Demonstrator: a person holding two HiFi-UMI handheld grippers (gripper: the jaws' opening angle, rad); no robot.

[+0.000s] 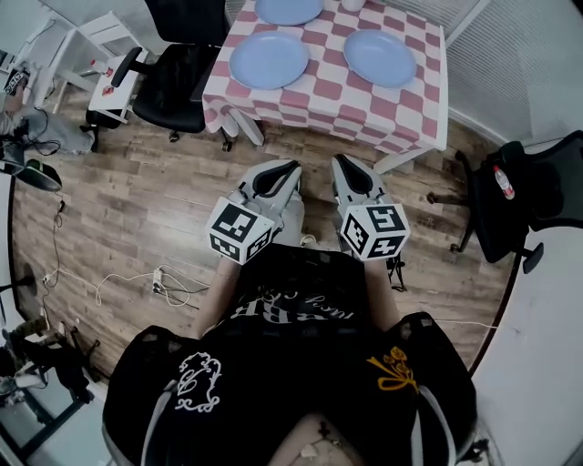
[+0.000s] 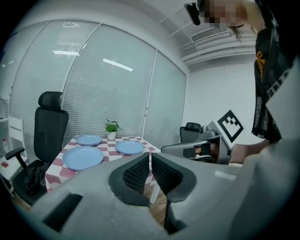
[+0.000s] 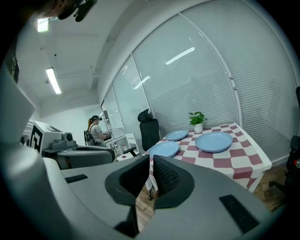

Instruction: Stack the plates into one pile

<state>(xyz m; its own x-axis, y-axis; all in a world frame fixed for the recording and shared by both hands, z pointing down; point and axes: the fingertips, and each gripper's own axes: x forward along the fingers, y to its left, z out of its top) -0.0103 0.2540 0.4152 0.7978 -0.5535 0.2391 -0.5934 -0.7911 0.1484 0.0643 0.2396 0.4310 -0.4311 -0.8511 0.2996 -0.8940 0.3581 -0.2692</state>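
Three light blue plates lie apart on a table with a red and white checked cloth (image 1: 364, 102): a near-left plate (image 1: 270, 60), a near-right plate (image 1: 380, 56) and a far plate (image 1: 289, 9). My left gripper (image 1: 281, 169) and right gripper (image 1: 346, 166) are held side by side above the wooden floor, short of the table, both shut and empty. In the left gripper view the left gripper (image 2: 150, 157) points at the plates (image 2: 83, 157) (image 2: 129, 147) (image 2: 89, 139). In the right gripper view the right gripper (image 3: 151, 162) faces the plates (image 3: 164, 149) (image 3: 213, 141) (image 3: 176, 135).
A black office chair (image 1: 178, 82) stands at the table's left side and another (image 1: 528, 191) to the right. A small potted plant (image 2: 111, 127) sits at the table's far end. Cables (image 1: 164, 282) lie on the floor. A person (image 3: 96, 131) stands far off.
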